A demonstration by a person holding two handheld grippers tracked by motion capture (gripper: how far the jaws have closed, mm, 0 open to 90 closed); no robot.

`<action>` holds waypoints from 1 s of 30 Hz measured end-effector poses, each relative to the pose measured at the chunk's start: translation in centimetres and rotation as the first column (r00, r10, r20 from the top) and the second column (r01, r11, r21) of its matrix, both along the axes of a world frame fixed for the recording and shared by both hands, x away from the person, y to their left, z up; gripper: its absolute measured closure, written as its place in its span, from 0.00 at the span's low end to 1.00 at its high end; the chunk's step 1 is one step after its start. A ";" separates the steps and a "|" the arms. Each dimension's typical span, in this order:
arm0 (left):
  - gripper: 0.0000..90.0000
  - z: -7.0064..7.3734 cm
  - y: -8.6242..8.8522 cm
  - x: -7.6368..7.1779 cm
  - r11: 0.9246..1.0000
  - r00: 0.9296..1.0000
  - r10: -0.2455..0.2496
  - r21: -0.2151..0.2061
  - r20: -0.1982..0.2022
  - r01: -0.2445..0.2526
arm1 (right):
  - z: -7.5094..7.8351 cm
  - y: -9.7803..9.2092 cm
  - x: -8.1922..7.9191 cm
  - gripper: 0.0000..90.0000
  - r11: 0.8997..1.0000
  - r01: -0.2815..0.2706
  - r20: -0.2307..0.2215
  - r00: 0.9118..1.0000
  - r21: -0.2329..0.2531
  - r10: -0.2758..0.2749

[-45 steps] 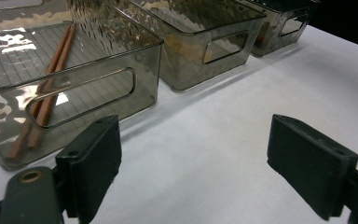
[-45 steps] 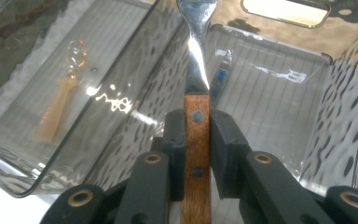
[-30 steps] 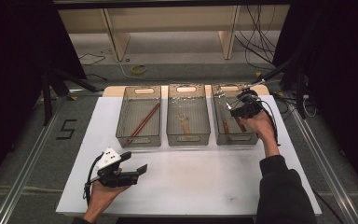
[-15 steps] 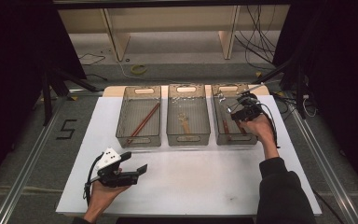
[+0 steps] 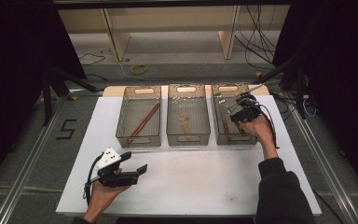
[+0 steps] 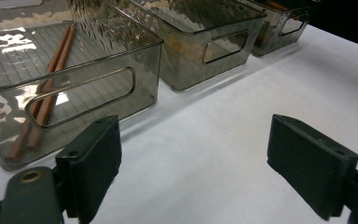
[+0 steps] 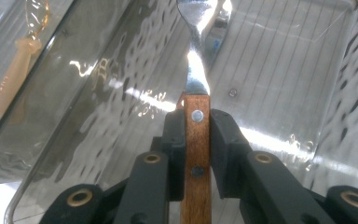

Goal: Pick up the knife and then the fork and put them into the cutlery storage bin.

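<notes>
The right gripper (image 7: 198,135) has its jaws pinching a utensil (image 7: 197,140) by its riveted brown wooden handle; a shiny metal neck rises ahead of the jaws, over the right-hand bin (image 7: 279,60). The left gripper (image 6: 205,168) has its jaws spread wide above the white surface (image 6: 242,93).

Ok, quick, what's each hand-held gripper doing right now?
Left hand-held gripper: open, holding nothing.
Right hand-held gripper: closed on a wooden-handled utensil.
</notes>
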State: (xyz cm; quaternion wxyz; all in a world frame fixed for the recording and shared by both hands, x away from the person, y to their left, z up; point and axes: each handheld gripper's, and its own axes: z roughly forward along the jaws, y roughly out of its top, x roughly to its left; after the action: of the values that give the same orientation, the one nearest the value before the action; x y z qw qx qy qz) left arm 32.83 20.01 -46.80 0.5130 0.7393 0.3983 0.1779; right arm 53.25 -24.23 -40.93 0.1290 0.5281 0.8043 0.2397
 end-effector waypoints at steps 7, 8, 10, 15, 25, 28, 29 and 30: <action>0.19 0.0 0.0 0.0 1.000 1.000 0.001 -0.001 0.000 -0.001 | -0.4 0.1 0.0 0.77 1.000 -0.003 -0.013 1.000 0.016 0.003; 0.19 0.0 0.0 0.0 1.000 1.000 0.001 0.000 -0.001 -0.001 | -0.3 0.1 0.0 0.75 1.000 -0.001 -0.011 1.000 0.019 0.001; 0.19 0.0 0.0 0.0 1.000 1.000 0.001 0.000 0.000 -0.001 | 0.0 0.2 -0.1 0.73 1.000 -0.006 -0.003 1.000 0.030 0.006; 0.19 0.0 0.0 0.0 1.000 1.000 0.000 0.000 0.000 0.000 | 0.5 0.5 -0.5 0.70 0.998 -0.030 0.019 0.999 0.047 0.030; 0.19 0.0 0.0 0.0 1.000 1.000 0.001 -0.001 0.000 -0.001 | 1.2 1.2 -1.3 0.61 0.993 -0.064 0.058 0.997 0.096 0.059; 0.19 0.0 0.0 0.0 1.000 1.000 0.000 0.000 0.000 0.000 | 1.3 1.4 -1.7 0.57 0.992 -0.077 0.074 0.995 0.101 0.069; 0.19 0.0 0.0 0.0 1.000 1.000 0.000 0.000 0.000 0.000 | 1.4 1.4 -1.9 0.56 0.991 -0.077 0.078 0.995 0.110 0.068; 0.19 0.0 0.0 0.0 1.000 1.000 0.000 0.001 0.000 0.000 | 1.4 1.5 -2.1 0.55 0.989 -0.084 0.086 0.994 0.118 0.074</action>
State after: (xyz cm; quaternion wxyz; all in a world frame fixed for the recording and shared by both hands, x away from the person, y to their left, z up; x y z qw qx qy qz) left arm 32.81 20.00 -46.80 0.5126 0.7396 0.3982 0.1779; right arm 51.12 -22.75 -39.52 0.1195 0.4924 0.8027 0.3145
